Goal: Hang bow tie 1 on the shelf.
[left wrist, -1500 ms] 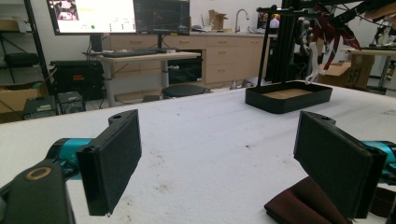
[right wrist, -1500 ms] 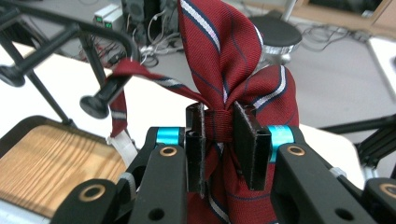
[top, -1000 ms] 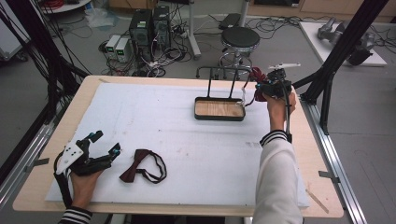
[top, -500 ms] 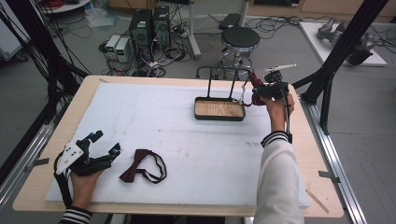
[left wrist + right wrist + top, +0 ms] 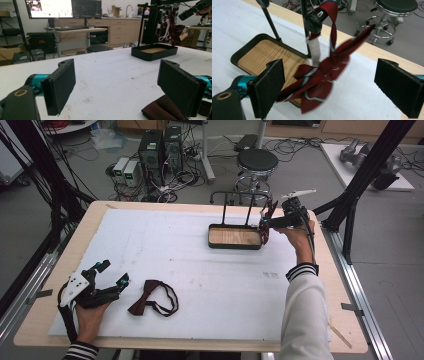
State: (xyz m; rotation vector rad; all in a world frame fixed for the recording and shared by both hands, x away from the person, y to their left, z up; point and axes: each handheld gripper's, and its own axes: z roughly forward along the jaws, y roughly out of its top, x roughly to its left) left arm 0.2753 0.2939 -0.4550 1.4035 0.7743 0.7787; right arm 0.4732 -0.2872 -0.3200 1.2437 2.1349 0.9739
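1. The right gripper has just sprung wide open; the red bow tie hangs between its jaws, free of both pads.
2. That tie dangles by its strap from the rack over the tray.
3. The left gripper rests open on the table, holding nothing, beside a dark bow tie.

Left tongs open low, right tongs just opened, raised.
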